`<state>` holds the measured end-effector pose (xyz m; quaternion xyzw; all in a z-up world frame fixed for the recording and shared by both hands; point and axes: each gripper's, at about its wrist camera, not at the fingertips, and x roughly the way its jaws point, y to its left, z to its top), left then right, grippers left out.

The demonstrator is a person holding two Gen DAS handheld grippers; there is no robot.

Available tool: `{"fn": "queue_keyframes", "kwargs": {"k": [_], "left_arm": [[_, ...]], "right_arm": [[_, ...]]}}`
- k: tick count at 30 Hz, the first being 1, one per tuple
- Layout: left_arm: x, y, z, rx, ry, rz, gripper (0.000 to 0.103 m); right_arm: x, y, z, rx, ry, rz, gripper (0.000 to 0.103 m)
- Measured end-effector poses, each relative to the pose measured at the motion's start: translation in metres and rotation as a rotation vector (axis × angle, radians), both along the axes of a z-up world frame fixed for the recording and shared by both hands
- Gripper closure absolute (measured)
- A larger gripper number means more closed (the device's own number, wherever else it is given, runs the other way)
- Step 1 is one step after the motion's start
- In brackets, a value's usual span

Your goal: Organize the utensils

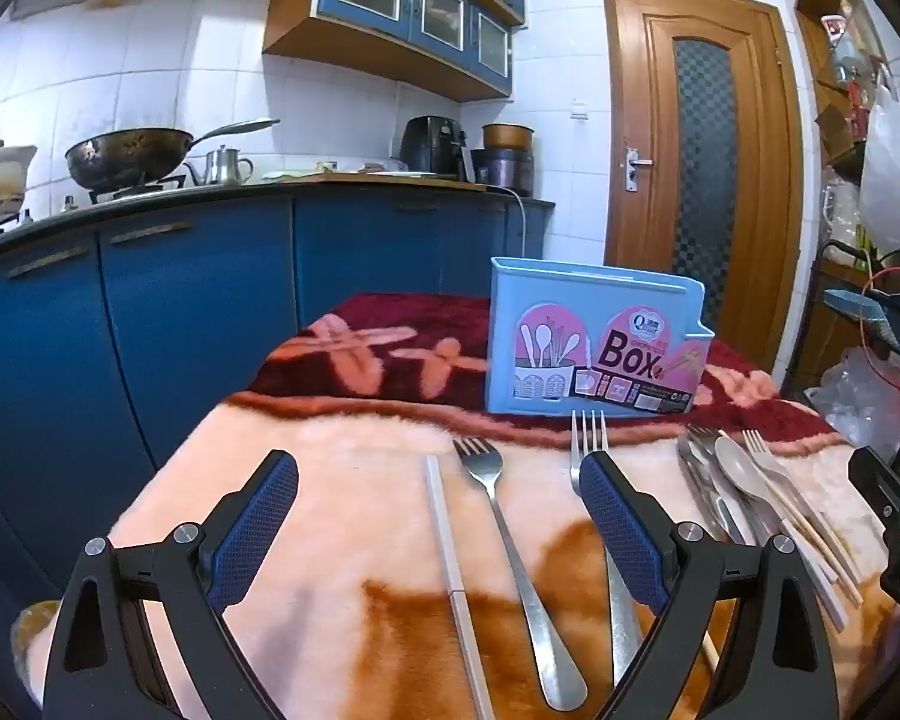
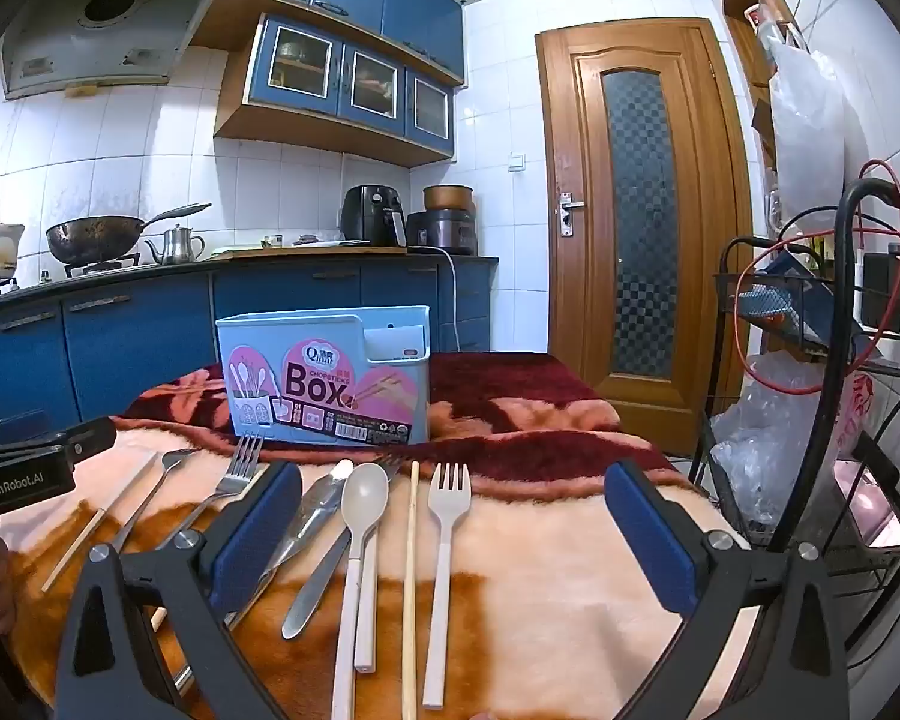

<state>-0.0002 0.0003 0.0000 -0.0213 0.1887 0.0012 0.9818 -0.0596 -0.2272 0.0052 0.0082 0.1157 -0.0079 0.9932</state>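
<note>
Second metal fork (image 1: 594, 438): only tines show, handle mostly hidden behind left gripper's (image 1: 438, 495) right finger. Chopstick (image 1: 450, 564) and fork (image 1: 510, 546) between fingers run out near bottom edge. Utensil pile (image 1: 744, 480) overlapping, pieces hard to separate. Chopsticks box (image 2: 324, 378): interior hidden by front wall, small label print unreadable. Right view: knife (image 2: 312, 546) partly under beige spoon (image 2: 360, 516); metal fork (image 2: 234, 480) handle behind finger (image 2: 258, 534).

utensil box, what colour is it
Light blue, with a pink label reading "Box"; the box shows best in the right wrist view.
</note>
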Motion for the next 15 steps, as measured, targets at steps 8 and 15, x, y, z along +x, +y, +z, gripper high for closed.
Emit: {"fn": "queue_keyframes", "kwargs": {"k": [8,15], "left_arm": [[0.0006,0.0004,-0.0001,-0.001,0.005,-0.003,0.008],[0.0003,-0.0002,0.0001,0.003,0.005,0.001,0.008]], "right_arm": [[0.0003,0.0003,-0.0001,-0.004,0.007,0.0,0.0],[0.0005,0.0002,0.0,-0.003,0.006,0.0,0.0]]}}
